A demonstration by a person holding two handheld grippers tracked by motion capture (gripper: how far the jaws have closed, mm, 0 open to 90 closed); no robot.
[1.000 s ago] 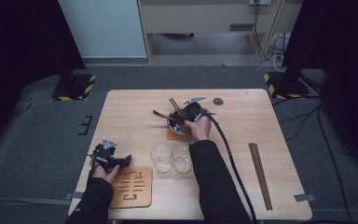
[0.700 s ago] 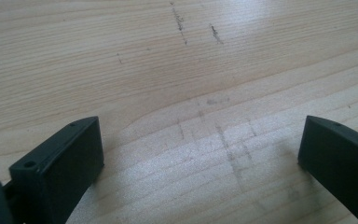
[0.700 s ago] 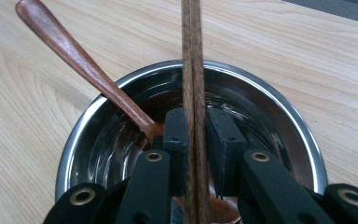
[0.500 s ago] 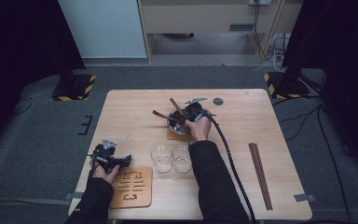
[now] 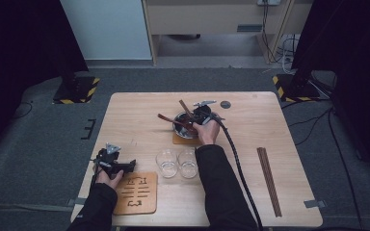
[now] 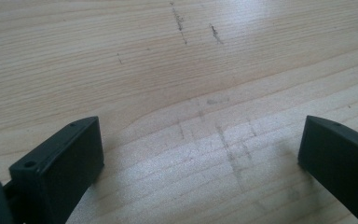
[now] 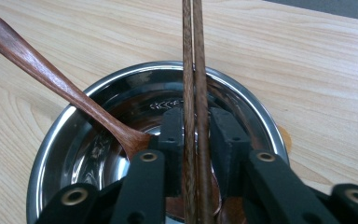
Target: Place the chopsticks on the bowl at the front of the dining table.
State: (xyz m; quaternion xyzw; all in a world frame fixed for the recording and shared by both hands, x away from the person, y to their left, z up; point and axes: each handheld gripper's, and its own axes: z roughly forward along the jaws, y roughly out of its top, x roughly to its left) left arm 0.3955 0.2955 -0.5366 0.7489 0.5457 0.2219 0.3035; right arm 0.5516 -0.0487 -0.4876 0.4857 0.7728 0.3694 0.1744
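High view: chopsticks going into the bowl, left side idle.
At the table's centre the right gripper sits over the steel bowl on its brown mat; chopsticks point out toward eleven o'clock, a wooden spoon toward nine. The left gripper rests at seven o'clock near the patterned coaster. Two glasses wait at six. Left gripper view: jaws wide, bare wood between, likely parked clear. Right gripper view: jaws, just reopening a touch, pinch the chopsticks narrowly over the bowl, spoon leaning at ten, probably steadying them upright.
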